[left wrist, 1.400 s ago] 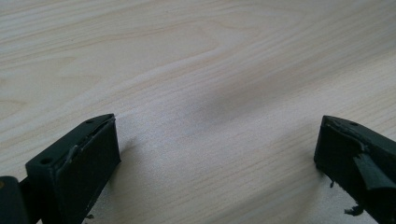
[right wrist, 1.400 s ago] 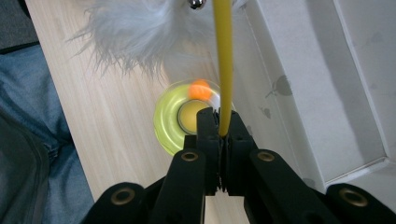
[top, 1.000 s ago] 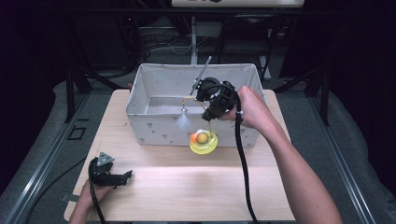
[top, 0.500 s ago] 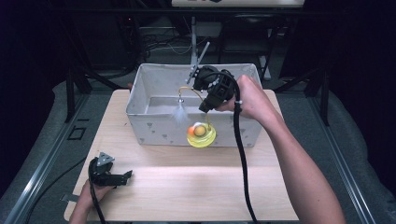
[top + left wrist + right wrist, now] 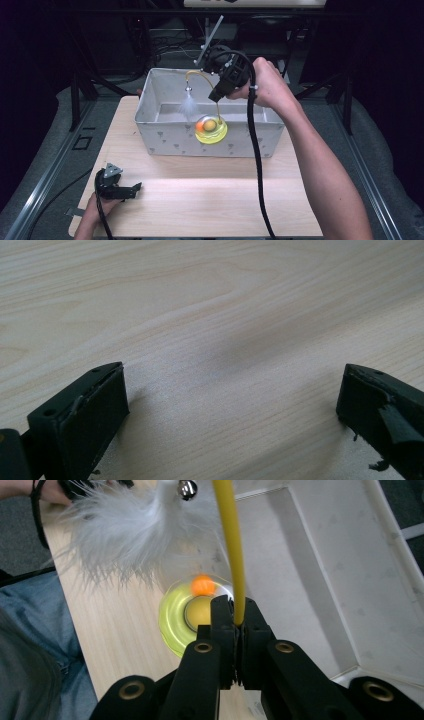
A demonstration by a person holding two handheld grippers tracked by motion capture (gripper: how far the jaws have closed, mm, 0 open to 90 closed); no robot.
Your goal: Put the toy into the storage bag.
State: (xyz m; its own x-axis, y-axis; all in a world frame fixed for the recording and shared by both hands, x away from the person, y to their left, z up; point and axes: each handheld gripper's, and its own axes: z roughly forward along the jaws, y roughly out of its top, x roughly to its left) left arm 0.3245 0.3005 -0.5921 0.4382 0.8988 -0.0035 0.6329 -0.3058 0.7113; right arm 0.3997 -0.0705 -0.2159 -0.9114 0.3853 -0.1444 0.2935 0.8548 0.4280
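Observation:
My right gripper (image 5: pixel 216 95) (image 5: pixel 236 605) is shut on the thin yellow wand (image 5: pixel 201 73) (image 5: pixel 229 540) of a cat toy, held in the air. Below it hangs the toy's yellow-green disc base (image 5: pixel 211 130) (image 5: pixel 175 617) with an orange ball (image 5: pixel 203 585), about over the front wall of the grey fabric box (image 5: pixel 165 141) (image 5: pixel 350 555). The wand arches over to a small bell (image 5: pixel 186 487) and a white feather tuft (image 5: pixel 188 105) (image 5: pixel 115 530). My left gripper (image 5: pixel 131 189) (image 5: pixel 232 390) rests on the wooden table (image 5: pixel 210 200) (image 5: pixel 200 315) at the front left, open with nothing between its jaws.
The box stands at the back of the table, its open inside bare where it shows. A black cable (image 5: pixel 256 165) trails from the right gripper across the table toward the front. Dark frames and floor surround the table.
The right gripper has risen with the toy. The disc base has come up from in front of the box to the height of its front wall. The left gripper has not moved.

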